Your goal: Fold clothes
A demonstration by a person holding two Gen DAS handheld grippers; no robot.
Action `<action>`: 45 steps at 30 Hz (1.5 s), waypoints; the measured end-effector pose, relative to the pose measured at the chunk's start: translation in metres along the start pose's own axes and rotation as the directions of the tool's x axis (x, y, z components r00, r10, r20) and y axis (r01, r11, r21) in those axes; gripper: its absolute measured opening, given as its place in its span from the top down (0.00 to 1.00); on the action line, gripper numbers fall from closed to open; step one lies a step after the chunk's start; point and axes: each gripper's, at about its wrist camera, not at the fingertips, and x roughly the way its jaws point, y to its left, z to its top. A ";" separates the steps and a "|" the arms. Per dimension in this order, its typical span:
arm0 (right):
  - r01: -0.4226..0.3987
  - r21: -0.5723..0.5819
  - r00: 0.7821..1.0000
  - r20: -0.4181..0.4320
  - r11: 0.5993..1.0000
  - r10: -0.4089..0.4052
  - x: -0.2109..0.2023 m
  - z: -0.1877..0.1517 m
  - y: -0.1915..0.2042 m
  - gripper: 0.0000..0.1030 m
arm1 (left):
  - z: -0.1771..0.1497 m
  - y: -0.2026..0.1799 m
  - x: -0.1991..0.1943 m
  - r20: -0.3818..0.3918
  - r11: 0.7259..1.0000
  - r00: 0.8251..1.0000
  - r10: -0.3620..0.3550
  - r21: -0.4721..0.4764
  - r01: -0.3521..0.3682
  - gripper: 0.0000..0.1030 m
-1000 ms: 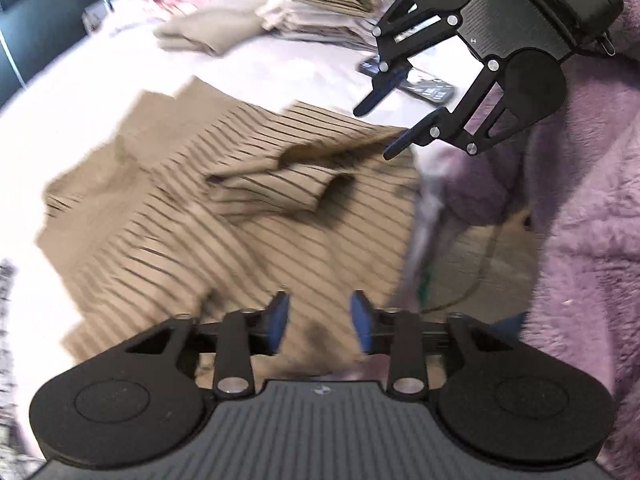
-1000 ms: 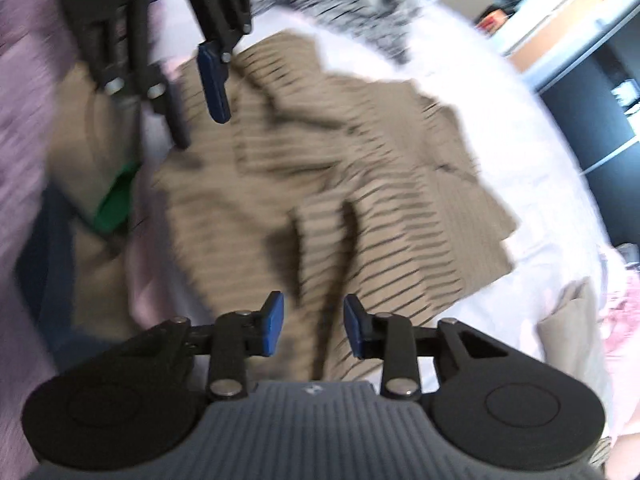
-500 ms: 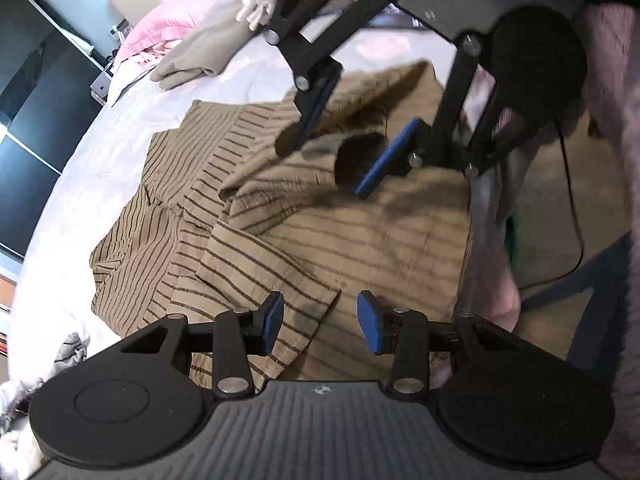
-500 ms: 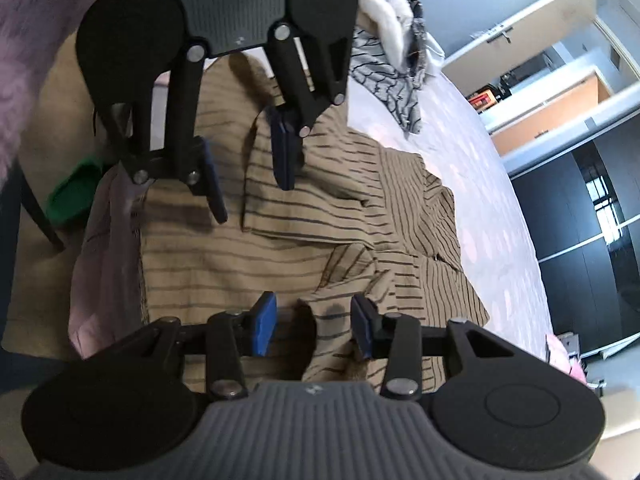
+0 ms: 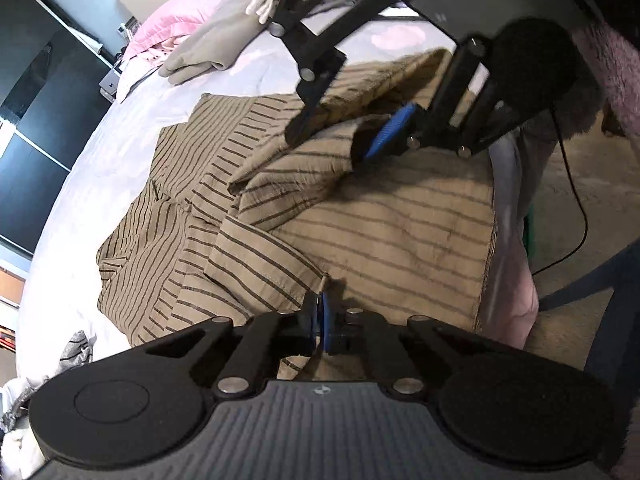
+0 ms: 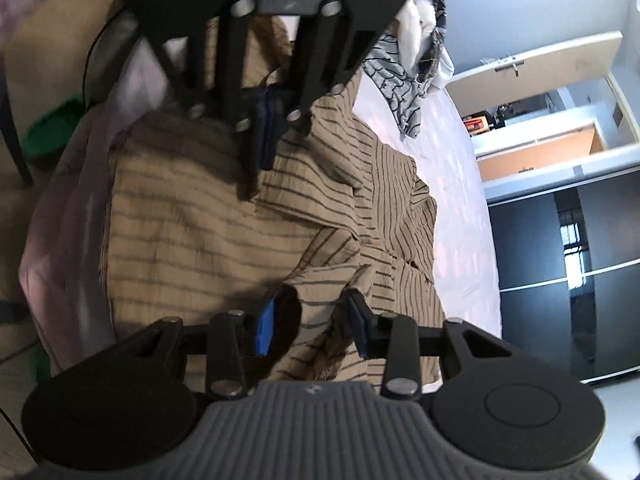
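White bedding covers the bed [image 5: 132, 128], and on it, close to the near edge, lies a tan shirt with dark stripes [image 5: 384, 232] — rumpled, its sleeves and panels folded over one another. In the left wrist view a grey garment [image 5: 216, 48] and a pink blanket [image 5: 180, 16] lie farther back on the bed, with dark wardrobe doors [image 5: 36, 128] beyond; a black cable [image 5: 576, 184] trails over the carpeted floor at the right.

Low in that view the left tool [image 5: 320, 322] has its blue pads pressed together, and the corner of a striped flap of the shirt runs right in between them, so the fabric is pinched there. From the right wrist view the same tool [image 6: 266, 136] comes down from the top with its pads together on the shirt's edge.

The right tool [image 6: 310, 326] has its jaws partly apart and closing — a raised fold of the striped cloth sits between the pads, though they do not visibly press on it. In the left wrist view it [image 5: 344, 132] reaches in from above over the far part of the shirt.

A patterned grey cloth [image 6: 396, 84] lies heaped at the far end of the bed, and an open doorway [image 6: 536, 120] shows beyond it.
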 end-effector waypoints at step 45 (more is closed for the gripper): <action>-0.131 0.377 0.988 -0.031 0.917 0.154 0.007 -0.003 -0.026 0.70 | -0.005 -0.013 -0.015 0.010 0.996 1.000 -0.029 -0.082 0.030 0.85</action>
